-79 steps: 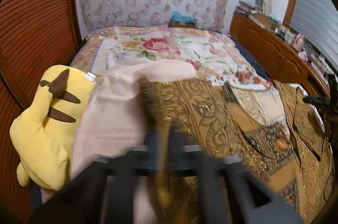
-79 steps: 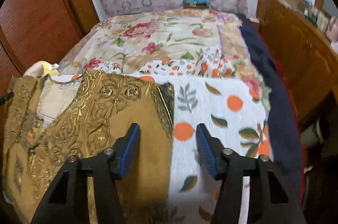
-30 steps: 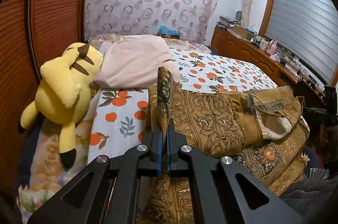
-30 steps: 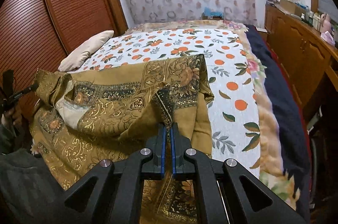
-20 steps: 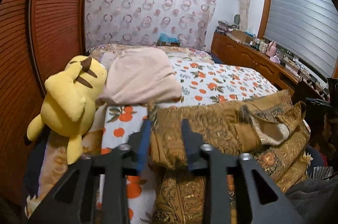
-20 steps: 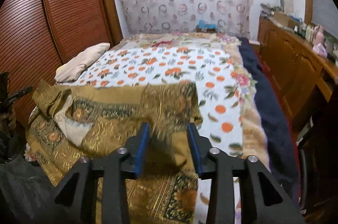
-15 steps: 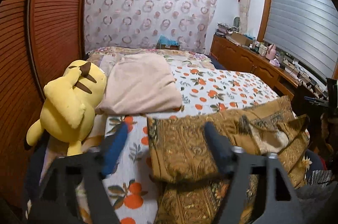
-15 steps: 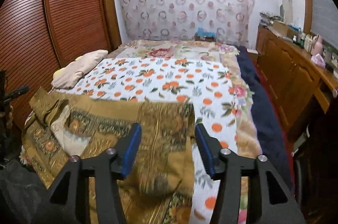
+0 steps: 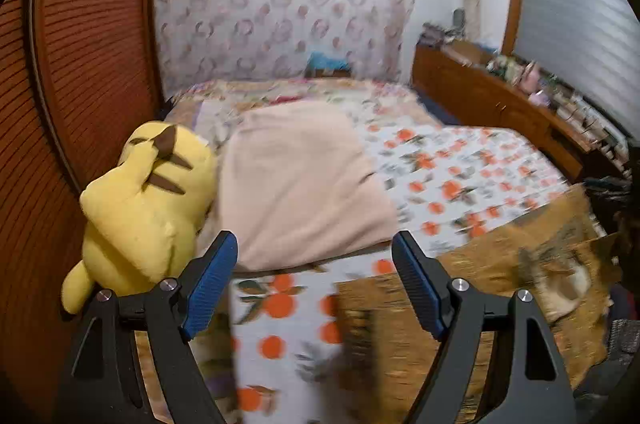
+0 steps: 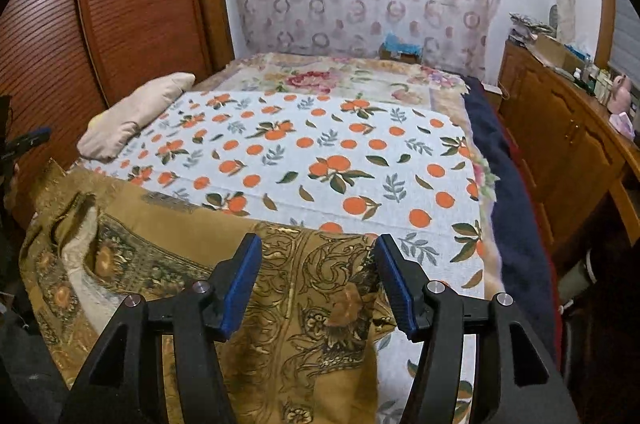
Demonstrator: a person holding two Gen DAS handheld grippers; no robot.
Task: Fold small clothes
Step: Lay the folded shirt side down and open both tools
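the step in hand looks like the moment after one fold: both grippers are free of the cloth and must choose the next edge. to do it well, i think each gripper should take one corner of the same edge, low and close to the bed, so the fold comes straight and the patterned border meets itself.

the left gripper [image 9: 314,282] has its fingers wide apart, nothing between them. the right gripper [image 10: 318,282] is also open, and its jaws have just been opening; the cloth lies under them, not pressed.

the golden brown garment [image 10: 168,264] lies on the orange-print sheet [image 10: 320,144], from 6 to 9 o'clock in the right wrist view, and at 4 o'clock in the left one. it is thin, with dark ornament borders and a pale inner part, a little wrinkled. the yellow plush toy [image 9: 148,208] and the pink pillow [image 9: 300,184] lie near, at 9 and 12 o'clock.
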